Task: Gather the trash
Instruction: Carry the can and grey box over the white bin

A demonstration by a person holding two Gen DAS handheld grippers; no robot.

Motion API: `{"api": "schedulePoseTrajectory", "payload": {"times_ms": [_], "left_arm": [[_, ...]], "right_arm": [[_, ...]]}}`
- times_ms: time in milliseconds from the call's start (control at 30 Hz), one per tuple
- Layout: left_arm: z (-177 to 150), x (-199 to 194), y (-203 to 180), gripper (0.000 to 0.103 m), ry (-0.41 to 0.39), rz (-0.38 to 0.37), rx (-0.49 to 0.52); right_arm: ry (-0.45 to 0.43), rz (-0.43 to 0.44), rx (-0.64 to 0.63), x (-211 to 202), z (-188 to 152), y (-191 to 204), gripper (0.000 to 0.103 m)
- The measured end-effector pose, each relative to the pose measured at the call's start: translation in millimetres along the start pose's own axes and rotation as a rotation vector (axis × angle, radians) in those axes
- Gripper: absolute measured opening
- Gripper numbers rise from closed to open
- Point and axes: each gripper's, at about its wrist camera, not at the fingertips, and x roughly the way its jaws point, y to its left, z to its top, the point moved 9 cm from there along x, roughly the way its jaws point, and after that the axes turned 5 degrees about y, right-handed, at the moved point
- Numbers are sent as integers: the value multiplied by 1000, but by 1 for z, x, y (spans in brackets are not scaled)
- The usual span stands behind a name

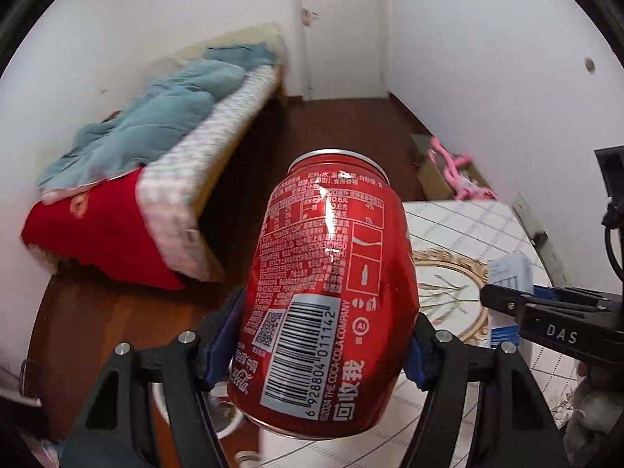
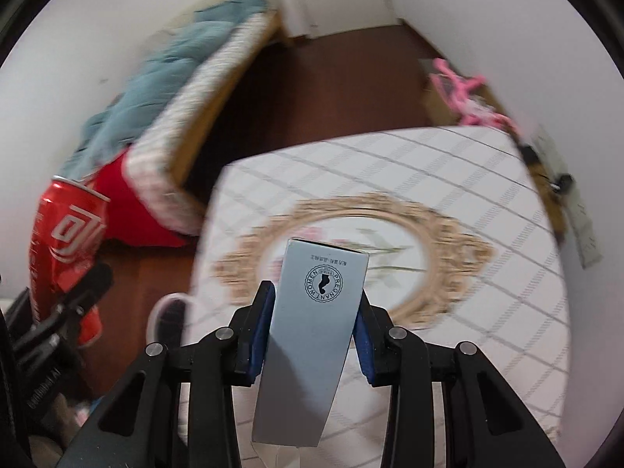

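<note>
Only rightward: box (image 2: 316, 312) in tongs (image 2: 314, 308)

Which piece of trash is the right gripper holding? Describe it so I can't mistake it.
Above the white checked table with the gold oval wreath, the right gripper clamps a slim pale grey carton. Its round "PREGNANT WOMEN" stamp separates it from the red Coca-Cola can in the left gripper.

Red cola can (image 1: 327, 292) and grey box (image 2: 312, 335), both gripped upright.

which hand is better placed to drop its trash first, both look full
Left, by a small margin. The left gripper has the red can out past the table edge; the right gripper holds its grey box over it. No bin is visible.
</note>
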Motion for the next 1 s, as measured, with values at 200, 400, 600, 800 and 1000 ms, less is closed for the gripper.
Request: {"api": "schedulePoseTrajectory", "payload": {"times_ms": [200,400,600,800,1000], "left_arm": [[-26,-26,88,67,-9,62,-100],[-59,-9,163,67,42,129,-187],[-99,47,228,67,159,154,-274],[-142,121,268,67,304,127,-360],[-178,187,285,67,439,75,-424]], "right_arm": [[20,98,-115,7,-17,116,39],[98,146,-215,53,-47,213,39],[208,138,-268,128,-74,276,39],[340,105,-282,226,-95,308,39],[467,72,-262,319,-115,320,39]]}}
